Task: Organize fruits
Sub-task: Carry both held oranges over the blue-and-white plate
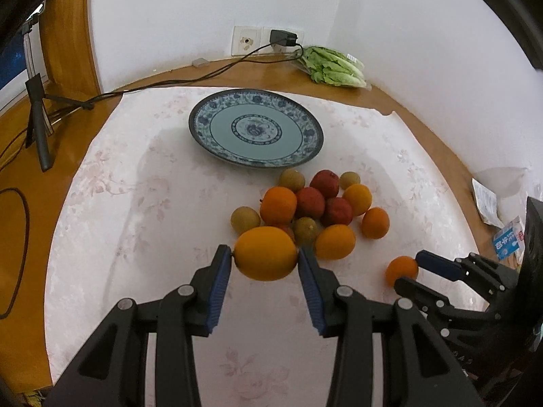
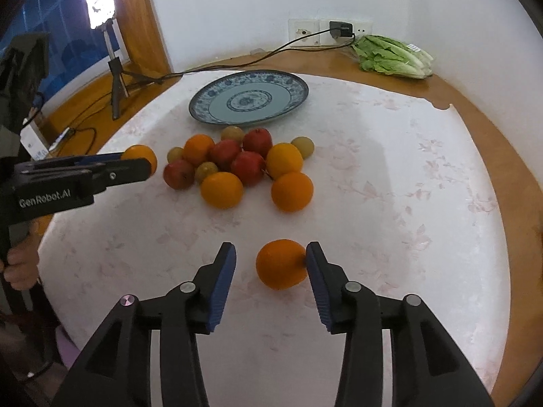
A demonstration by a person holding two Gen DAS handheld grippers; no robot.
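My left gripper (image 1: 264,257) is shut on a yellow-orange citrus fruit (image 1: 265,254), held just above the white cloth in front of the fruit pile (image 1: 309,203). The right wrist view shows the same gripper (image 2: 137,166) and fruit (image 2: 141,154) at the left. My right gripper (image 2: 271,250) stands open around a small orange (image 2: 280,264) that rests on the cloth. The orange touches the right pad and a gap shows at the left pad. The pile (image 2: 237,162) holds oranges, red apples and small brownish-green fruits. Behind it lies an empty blue patterned plate (image 1: 203,115), (image 2: 200,105).
A bag of lettuce (image 1: 334,66) lies by the wall socket at the back right. A small tripod (image 1: 39,125) with a light (image 2: 100,0) and cables stands on the wood at the left. Packets (image 1: 507,240) sit at the right edge. A hand (image 2: 20,268) grips the left handle.
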